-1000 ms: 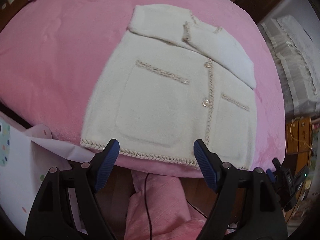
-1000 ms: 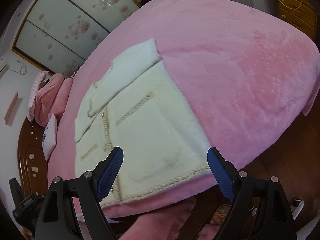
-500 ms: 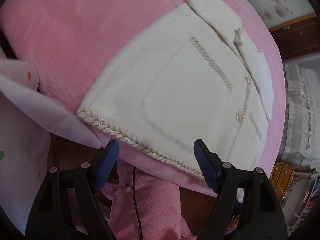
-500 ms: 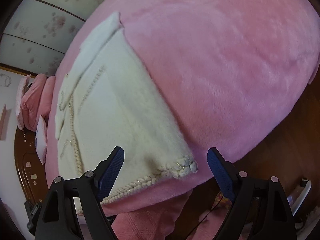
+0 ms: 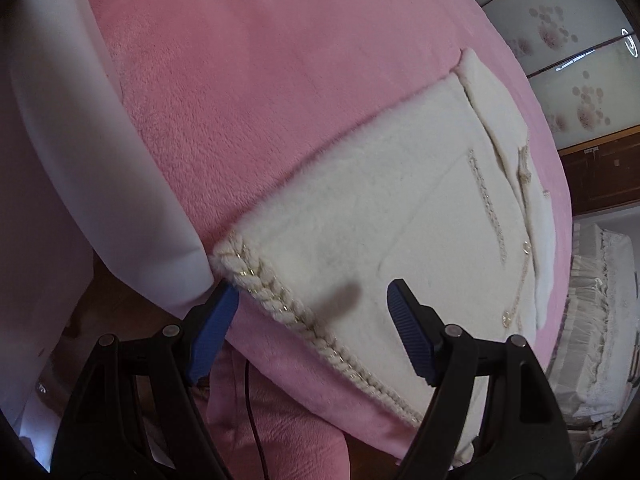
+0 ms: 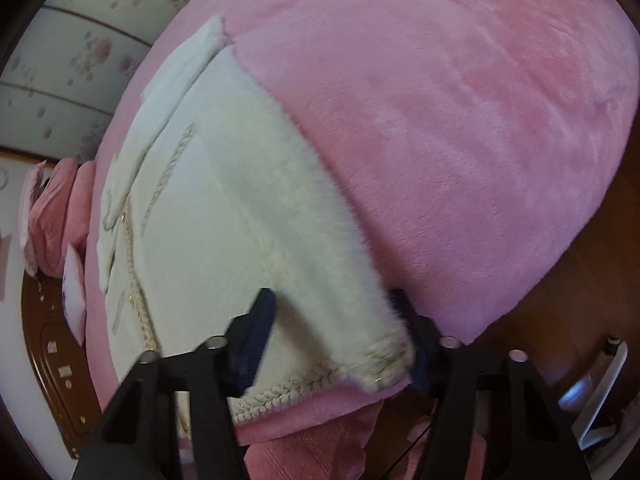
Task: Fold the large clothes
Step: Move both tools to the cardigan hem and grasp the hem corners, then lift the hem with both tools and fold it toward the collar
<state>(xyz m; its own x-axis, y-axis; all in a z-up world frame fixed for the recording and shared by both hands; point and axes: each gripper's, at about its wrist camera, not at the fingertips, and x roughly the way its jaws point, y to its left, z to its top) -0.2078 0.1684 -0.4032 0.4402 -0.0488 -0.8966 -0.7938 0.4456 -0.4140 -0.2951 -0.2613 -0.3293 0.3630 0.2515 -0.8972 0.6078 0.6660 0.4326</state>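
Note:
A cream fleece cardigan (image 5: 400,220) with a braided hem (image 5: 272,296) lies flat on a pink blanket (image 5: 280,80), sleeves folded across its chest. My left gripper (image 5: 312,320) hangs open just over the hem near one bottom corner, one pad outside the edge and one above the fabric. In the right wrist view the cardigan (image 6: 224,220) fills the left half. My right gripper (image 6: 332,328) straddles the other bottom corner (image 6: 380,364) and its jaws are closing, with the fluffy corner between the pads and the grip not tight.
The pink blanket (image 6: 460,120) drops off at the near edge to a brown wooden floor (image 6: 560,320). A white sheet (image 5: 80,140) hangs to the left of the bed. Pink pillows (image 6: 56,220) and a flowered wardrobe (image 5: 580,60) lie beyond.
Both grippers have come down close to the cardigan's hem corners. The left view has rolled. The right jaws have narrowed around the corner.

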